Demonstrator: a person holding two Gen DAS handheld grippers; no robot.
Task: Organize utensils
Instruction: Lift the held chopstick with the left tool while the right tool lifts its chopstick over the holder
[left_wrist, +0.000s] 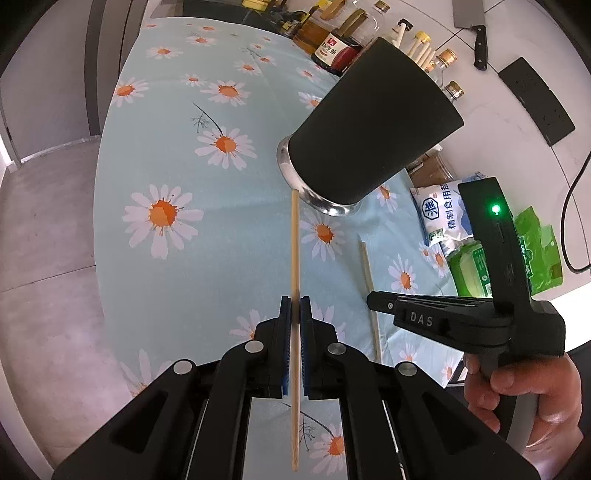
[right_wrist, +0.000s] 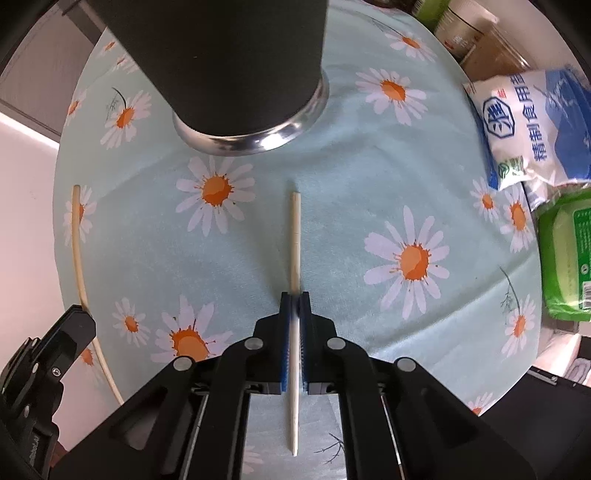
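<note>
A tall black utensil holder (left_wrist: 369, 125) with a shiny metal base stands on the daisy-print tablecloth (left_wrist: 207, 155). My left gripper (left_wrist: 295, 301) is shut on a wooden chopstick (left_wrist: 294, 240), whose far tip reaches the holder's base. To its right, a hand holds my right gripper (left_wrist: 371, 301) over a second chopstick (left_wrist: 366, 266). In the right wrist view, my right gripper (right_wrist: 294, 297) points down at the cloth, its blue pads pressed on that pale chopstick (right_wrist: 294, 229) below the holder (right_wrist: 229, 66). The left gripper (right_wrist: 83, 314) and its chopstick (right_wrist: 77, 243) show at the left edge.
A white and blue salt bag (right_wrist: 524, 125) and a green pack (right_wrist: 569, 258) lie at the cloth's right edge. Bottles (left_wrist: 332, 40), a cleaver (left_wrist: 471, 22) and a black power strip (left_wrist: 535, 99) sit behind the holder. The table's left edge drops to the floor (left_wrist: 44, 240).
</note>
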